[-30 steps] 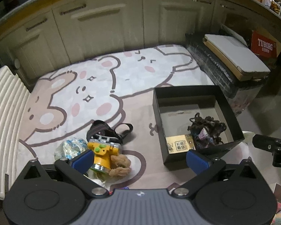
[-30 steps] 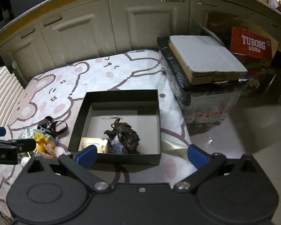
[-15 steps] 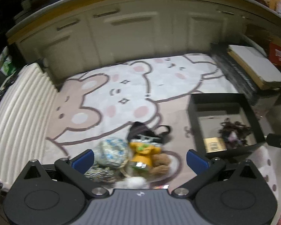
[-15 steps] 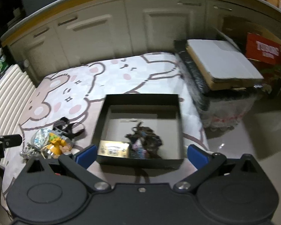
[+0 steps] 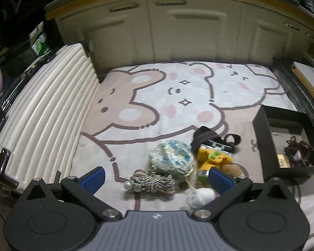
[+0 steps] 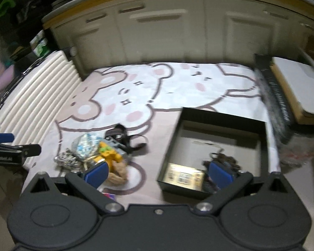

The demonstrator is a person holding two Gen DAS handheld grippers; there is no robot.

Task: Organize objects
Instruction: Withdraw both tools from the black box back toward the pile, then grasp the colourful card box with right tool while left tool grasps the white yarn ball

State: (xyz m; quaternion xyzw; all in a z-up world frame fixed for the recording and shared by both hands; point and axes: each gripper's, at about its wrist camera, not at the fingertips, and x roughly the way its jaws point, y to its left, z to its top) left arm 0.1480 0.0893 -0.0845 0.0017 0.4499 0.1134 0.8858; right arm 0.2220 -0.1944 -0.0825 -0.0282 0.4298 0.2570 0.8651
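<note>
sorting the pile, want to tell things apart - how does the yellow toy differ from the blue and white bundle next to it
The yellow toy is a solid bright yellow with green dots and looks hard; the blue and white bundle is pale, patterned and looks soft and crumpled. The toy lies nearer the black box, the bundle farther from it. The toy's shape is blocky, the bundle's rounded. Both lie loose on the bear-print blanket, outside the box.

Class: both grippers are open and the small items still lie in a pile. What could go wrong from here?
1. The silver striped tassel with a pearl touches the blue patterned pouch; one grab may drag both.
2. The black strap loops behind the yellow toy and might snag.
3. The black open box has upright walls that a carried item could clip.
</note>
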